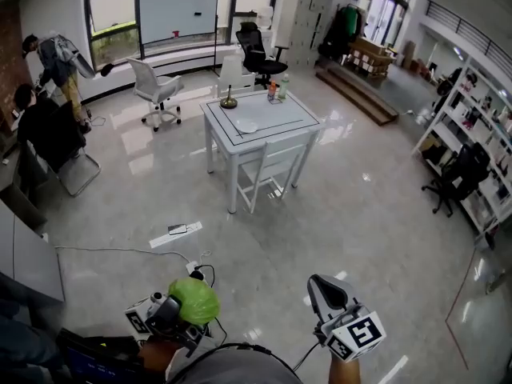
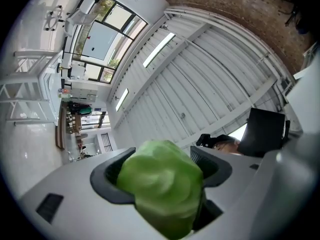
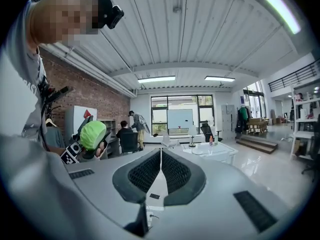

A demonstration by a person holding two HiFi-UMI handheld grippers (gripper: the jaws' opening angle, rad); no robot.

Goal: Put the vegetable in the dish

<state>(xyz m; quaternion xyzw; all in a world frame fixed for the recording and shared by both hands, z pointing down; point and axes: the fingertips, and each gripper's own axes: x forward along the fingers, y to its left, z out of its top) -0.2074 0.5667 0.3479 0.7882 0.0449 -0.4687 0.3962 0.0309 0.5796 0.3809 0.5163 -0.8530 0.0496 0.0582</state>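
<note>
a wide glossy floor (image 1: 360,214) lies ahead of both grippers. well ahead of them across it stands a white table (image 1: 282,115), with a white chair (image 1: 268,169) tucked in on the side nearer the grippers. far off to the left of the left gripper, two people (image 1: 48,94) are by a desk at the wall.

the left gripper (image 2: 162,166) has its jaws spread wide and clamped on the vegetable (image 1: 194,300), a pale green leafy ball. the ball fills the whole gap between the two dark pads (image 2: 107,181) and bulges out past the tips. in the head view it sits at the front end of that gripper, low and close to the person's body.

the right gripper (image 3: 160,156) is just to the right of the left one, apart from it. its jaws are pressed together with only a thin seam between the pads, and nothing is in them. from its own view the vegetable shows off to its left and a little higher.

the dish (image 1: 246,126), small and white, lies on the table top, well away from the vegetable and both grippers. a few bottles (image 1: 277,89) stand at the table's far edge, beyond the dish.
</note>
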